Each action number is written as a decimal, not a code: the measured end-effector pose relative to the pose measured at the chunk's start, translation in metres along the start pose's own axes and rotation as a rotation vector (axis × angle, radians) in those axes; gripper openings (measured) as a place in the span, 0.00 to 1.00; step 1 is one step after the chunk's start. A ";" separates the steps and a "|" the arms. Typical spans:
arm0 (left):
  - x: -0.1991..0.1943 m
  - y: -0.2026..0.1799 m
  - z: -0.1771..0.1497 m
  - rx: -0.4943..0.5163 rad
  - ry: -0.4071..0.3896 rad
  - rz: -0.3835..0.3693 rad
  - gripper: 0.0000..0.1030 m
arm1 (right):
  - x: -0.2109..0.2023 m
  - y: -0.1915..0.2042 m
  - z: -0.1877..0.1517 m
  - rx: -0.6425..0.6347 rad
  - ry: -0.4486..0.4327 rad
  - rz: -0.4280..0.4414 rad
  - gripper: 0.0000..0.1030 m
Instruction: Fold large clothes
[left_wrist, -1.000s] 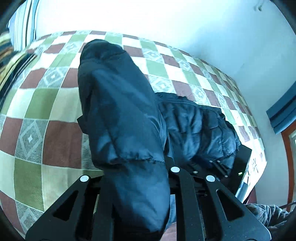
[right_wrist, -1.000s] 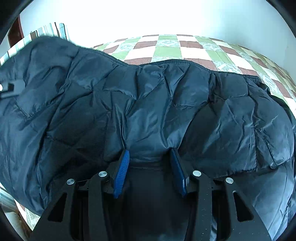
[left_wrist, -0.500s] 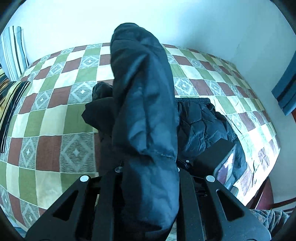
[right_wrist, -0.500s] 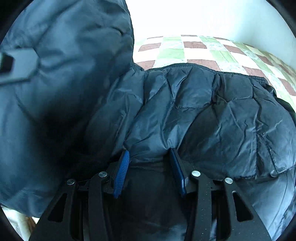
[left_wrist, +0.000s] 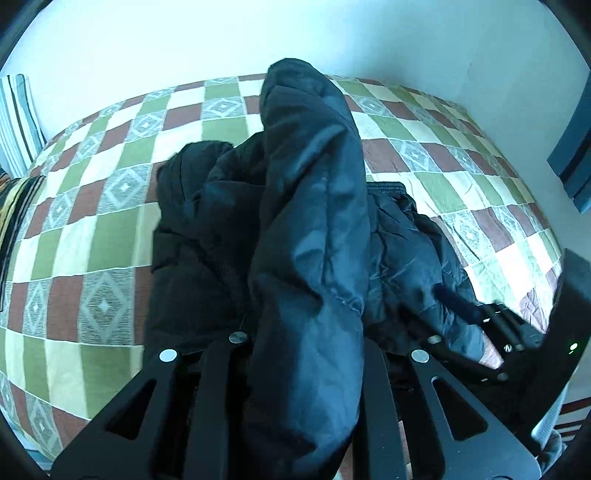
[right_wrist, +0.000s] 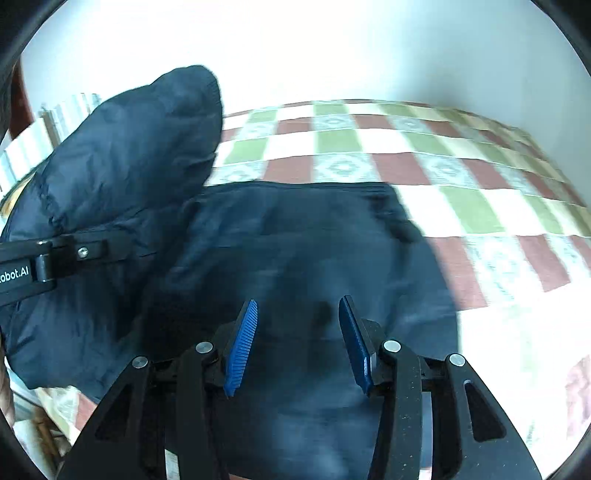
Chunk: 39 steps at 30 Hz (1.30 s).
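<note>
A dark navy puffer jacket (left_wrist: 406, 258) lies crumpled on a checked bedspread (left_wrist: 92, 229). My left gripper (left_wrist: 306, 354) is shut on one sleeve (left_wrist: 310, 206) and holds it up over the jacket body; its fingertips are hidden by the fabric. In the right wrist view the lifted sleeve (right_wrist: 122, 173) hangs at the left, held by the left gripper's arm (right_wrist: 55, 258). My right gripper (right_wrist: 297, 332) is open with blue pads (right_wrist: 243, 343) apart, just above the jacket body (right_wrist: 295, 240), holding nothing.
The bedspread (right_wrist: 461, 173) stretches to a white wall behind. A striped pillow (left_wrist: 18, 122) lies at the bed's far left. A blue curtain (left_wrist: 576, 140) hangs at the right. The right gripper's body (left_wrist: 517, 343) shows at the lower right of the left wrist view.
My left gripper has carried the sleeve up and across over the jacket body. My right gripper has let go of the jacket's edge and drawn back, the view blurring as it moves.
</note>
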<state>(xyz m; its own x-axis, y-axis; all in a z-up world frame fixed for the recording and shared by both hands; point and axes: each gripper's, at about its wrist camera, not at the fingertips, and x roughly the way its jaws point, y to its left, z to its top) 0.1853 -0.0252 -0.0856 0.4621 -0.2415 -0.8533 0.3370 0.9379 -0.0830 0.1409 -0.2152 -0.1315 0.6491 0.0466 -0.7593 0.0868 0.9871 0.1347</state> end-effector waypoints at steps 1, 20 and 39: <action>0.004 -0.007 0.000 0.004 0.003 -0.003 0.15 | 0.000 -0.007 -0.001 0.001 0.003 -0.018 0.45; 0.069 -0.101 -0.011 0.050 0.025 -0.011 0.15 | 0.046 -0.090 -0.047 0.134 0.128 -0.014 0.59; 0.040 -0.115 -0.019 0.084 -0.065 0.074 0.25 | 0.029 -0.089 -0.041 0.133 0.120 -0.034 0.59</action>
<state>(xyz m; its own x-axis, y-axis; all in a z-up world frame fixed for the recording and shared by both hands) 0.1495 -0.1376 -0.1202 0.5395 -0.1904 -0.8202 0.3660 0.9303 0.0249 0.1207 -0.2957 -0.1916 0.5496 0.0392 -0.8345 0.2118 0.9597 0.1845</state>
